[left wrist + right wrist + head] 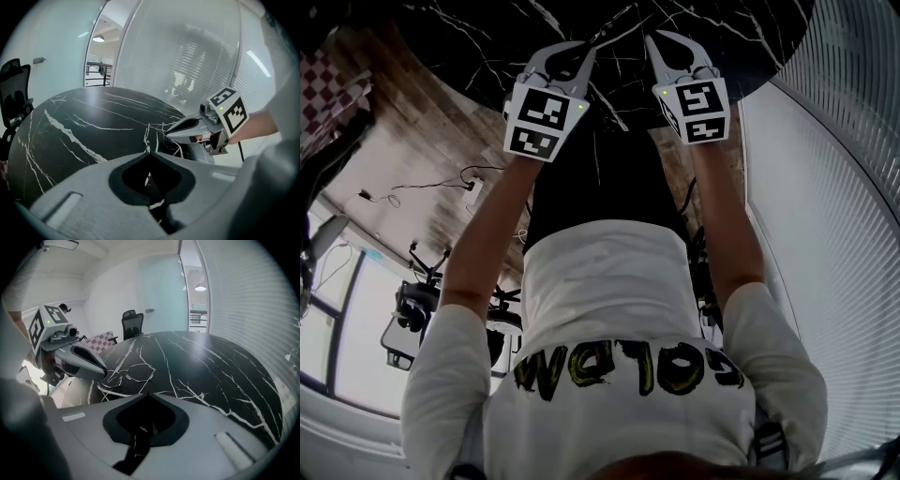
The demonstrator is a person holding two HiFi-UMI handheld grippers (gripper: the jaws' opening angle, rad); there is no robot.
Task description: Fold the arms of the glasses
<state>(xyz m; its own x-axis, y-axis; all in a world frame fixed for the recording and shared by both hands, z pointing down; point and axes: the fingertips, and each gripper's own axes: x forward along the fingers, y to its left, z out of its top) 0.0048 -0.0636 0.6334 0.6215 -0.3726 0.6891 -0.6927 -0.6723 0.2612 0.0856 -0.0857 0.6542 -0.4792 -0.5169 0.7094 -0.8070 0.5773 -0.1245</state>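
Thin wire-framed glasses point(132, 372) lie on the black marble table point(211, 366). In the right gripper view one arm of the glasses runs from the lens down to the tip of my right gripper point(149, 393). Its jaws are closed together, and I cannot tell whether the wire is pinched. My left gripper point(106, 374) has its tip at the left lens. In the left gripper view my left gripper point(149, 151) is shut, and the right gripper point(165, 133) is just beyond it, with a curved wire end point(178, 149) below. The head view shows both grippers point(584, 47) point(649, 39) side by side over the table.
White veins run across the round table point(487, 37), which makes the thin wire hard to follow. A black office chair point(131, 322) stands behind it, and slatted blinds point(187, 56) line the curved wall. Cables lie on the floor point(441, 183) below.
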